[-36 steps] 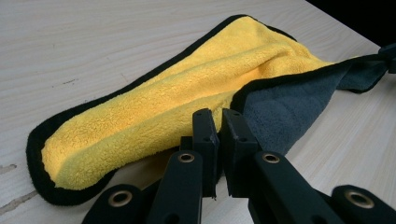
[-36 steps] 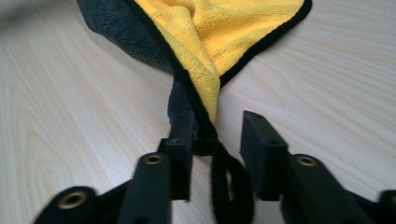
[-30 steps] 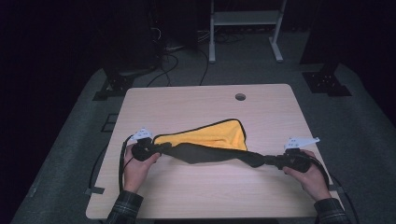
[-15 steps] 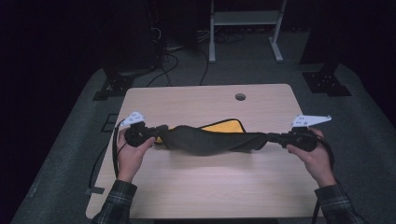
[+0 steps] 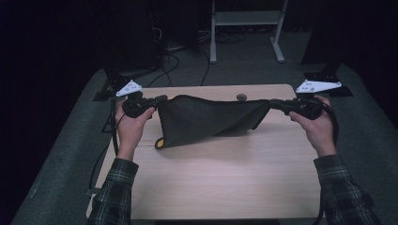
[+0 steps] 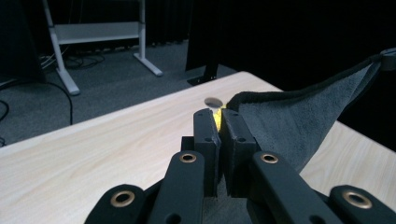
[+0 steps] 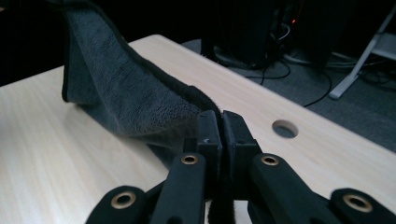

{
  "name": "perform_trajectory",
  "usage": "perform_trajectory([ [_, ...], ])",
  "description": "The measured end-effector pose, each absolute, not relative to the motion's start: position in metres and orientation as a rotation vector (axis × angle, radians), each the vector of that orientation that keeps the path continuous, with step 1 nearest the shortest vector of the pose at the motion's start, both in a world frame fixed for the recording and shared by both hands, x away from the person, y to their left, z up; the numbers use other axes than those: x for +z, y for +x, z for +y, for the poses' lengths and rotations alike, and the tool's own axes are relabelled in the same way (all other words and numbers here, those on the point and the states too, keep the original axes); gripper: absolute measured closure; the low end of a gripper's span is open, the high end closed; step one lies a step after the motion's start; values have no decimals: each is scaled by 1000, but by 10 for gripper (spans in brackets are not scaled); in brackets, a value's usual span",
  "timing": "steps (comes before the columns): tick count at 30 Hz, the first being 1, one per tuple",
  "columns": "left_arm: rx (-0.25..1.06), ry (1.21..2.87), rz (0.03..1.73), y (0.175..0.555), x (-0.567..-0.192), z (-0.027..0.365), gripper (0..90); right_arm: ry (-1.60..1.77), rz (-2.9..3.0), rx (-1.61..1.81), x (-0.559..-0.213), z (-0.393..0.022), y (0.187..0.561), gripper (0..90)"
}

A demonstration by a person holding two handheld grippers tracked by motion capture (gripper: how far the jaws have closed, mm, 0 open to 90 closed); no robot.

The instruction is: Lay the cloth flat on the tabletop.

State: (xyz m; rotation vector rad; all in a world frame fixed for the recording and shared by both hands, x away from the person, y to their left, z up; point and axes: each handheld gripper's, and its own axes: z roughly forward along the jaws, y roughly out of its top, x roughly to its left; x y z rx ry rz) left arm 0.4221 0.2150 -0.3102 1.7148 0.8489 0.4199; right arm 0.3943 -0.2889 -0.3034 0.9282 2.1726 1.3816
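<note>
Dark room, pale wooden tabletop (image 5: 225, 173) in front of me with a round cable hole (image 5: 241, 97) at its far edge. My left tool (image 5: 162, 99) has its jaws clamped on one corner of the dark grey cloth (image 5: 206, 119), a sliver of yellow showing between them. My right tool (image 5: 272, 103) is pinched tight on the opposite corner. The cloth hangs stretched between the two, its lower edge sagging onto the tabletop, a bit of yellow lining (image 5: 160, 143) peeking out at the bottom left.
</note>
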Motion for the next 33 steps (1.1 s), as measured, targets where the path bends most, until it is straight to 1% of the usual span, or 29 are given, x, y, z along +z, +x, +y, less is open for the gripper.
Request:
perform_trajectory([
  [5,426,1700,836,432,-303,213,857,933,2130,1397,-294,-290,401,857],
  [12,473,1671,808,459,-282,207,861,974,2021,1430,-274,-295,426,858],
  [14,483,1662,800,461,-278,206,862,970,2001,1437,-271,-295,428,858],
  [16,525,1623,762,461,-264,205,864,947,1943,1441,-258,-294,428,858],
  [17,525,1623,762,461,-264,205,864,932,1928,1444,-254,-294,427,858],
  [19,542,1616,720,454,-259,204,863,906,1911,1472,-249,-295,423,858],
  [23,514,1648,727,448,-272,202,863,894,1924,1470,-256,-297,415,858],
  [24,490,1673,734,445,-284,202,863,901,1944,1471,-267,-298,412,858],
  [25,490,1673,734,445,-284,202,862,901,1944,1471,-267,-298,412,858],
  [26,461,1679,743,441,-294,202,863,913,1965,1464,-277,-300,408,858],
  [33,415,1711,751,420,-312,203,862,933,2021,1465,-301,-304,394,858],
])
